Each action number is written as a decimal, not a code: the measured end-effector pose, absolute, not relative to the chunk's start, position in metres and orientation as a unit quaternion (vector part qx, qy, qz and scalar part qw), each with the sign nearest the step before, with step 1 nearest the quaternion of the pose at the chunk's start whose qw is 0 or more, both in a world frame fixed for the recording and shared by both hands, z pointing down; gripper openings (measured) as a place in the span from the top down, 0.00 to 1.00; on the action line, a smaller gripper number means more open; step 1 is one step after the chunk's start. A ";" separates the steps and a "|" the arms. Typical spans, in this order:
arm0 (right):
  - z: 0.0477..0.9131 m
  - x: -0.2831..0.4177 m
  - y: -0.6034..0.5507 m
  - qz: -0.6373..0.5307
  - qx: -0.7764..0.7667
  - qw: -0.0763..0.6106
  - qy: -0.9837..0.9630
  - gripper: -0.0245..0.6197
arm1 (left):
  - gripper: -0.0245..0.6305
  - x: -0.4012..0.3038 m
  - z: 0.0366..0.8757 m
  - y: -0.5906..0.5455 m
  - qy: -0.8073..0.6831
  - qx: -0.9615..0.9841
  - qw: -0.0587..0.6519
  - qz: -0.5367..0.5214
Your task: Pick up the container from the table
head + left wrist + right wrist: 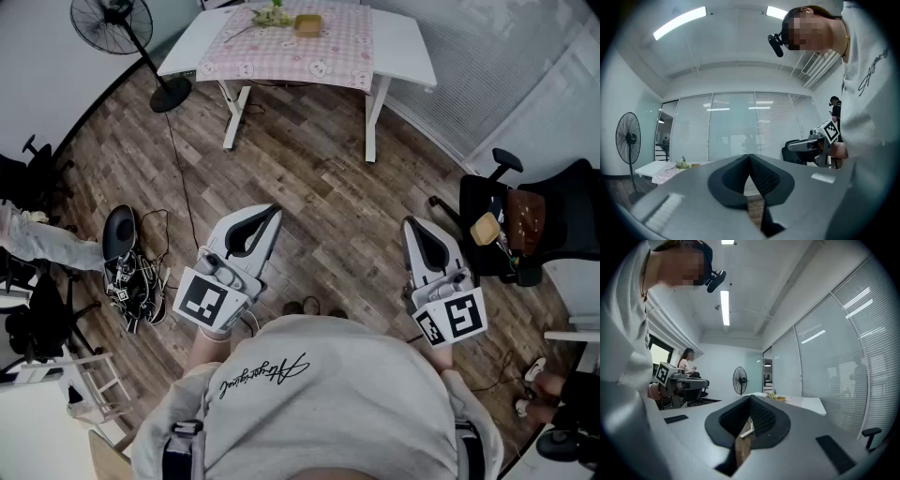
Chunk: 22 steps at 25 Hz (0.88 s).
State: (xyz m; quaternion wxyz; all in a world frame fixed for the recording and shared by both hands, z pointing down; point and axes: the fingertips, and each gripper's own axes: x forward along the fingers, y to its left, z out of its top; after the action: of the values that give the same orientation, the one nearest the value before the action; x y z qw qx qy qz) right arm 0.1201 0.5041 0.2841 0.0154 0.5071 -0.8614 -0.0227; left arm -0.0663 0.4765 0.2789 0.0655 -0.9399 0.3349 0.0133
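**Clerk:** Entry one, the left gripper (273, 212)?

**Keeper:** Jaws fully together, with the dark pads meeting at the tip. Nothing is between them and nothing is held. It is level above the wood floor (319, 159) and touches nothing. Its marker cube (202, 300) is at the rear.

**Clerk:** Entry two, the right gripper (412, 225)?

**Keeper:** Same condition: pads pressed closed and empty. It is level and set alongside the left one but apart from it. Both tips point toward the table.

**Clerk:** Entry three, the container?

**Keeper:** The container (307, 24) is small and tan. It rests on a pink checked cloth (323, 56) that covers the middle of the white table (408, 52). The table is across the room, well apart from both grippers. A sprig of greenery (271, 14) lies just beside the container, on its left in the head view.

**Clerk:** Entry four, the surroundings?

**Keeper:**
- A standing fan (113, 19) is left of the table, with its round base on the floor.
- A black office chair (562, 211) is at the right, with brown and tan items on the seat.
- A dark heap of shoes and cords (127, 272) is on the floor at the left.
- The holder wears a grey top (319, 403) with script lettering across it.
- A glass wall with blinds (736, 126) stands behind the table.
- A second person (686, 363) sits far off in the right gripper view.
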 end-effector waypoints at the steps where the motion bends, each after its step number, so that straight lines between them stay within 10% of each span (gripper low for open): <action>1: 0.284 0.120 0.504 -0.023 0.507 0.015 -0.862 0.96 | 0.96 -0.066 0.278 0.477 0.335 -0.940 0.066 0.014; 22: 0.280 0.119 0.507 -0.021 0.508 0.009 -0.861 0.96 | 0.96 -0.065 0.274 0.484 0.332 -0.940 0.072 0.011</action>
State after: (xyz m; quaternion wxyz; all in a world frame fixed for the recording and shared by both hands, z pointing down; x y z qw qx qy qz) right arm 0.1190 0.5072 0.2802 0.0085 0.5077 -0.8612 -0.0214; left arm -0.0654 0.4836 0.2737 0.0721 -0.9404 0.3321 0.0115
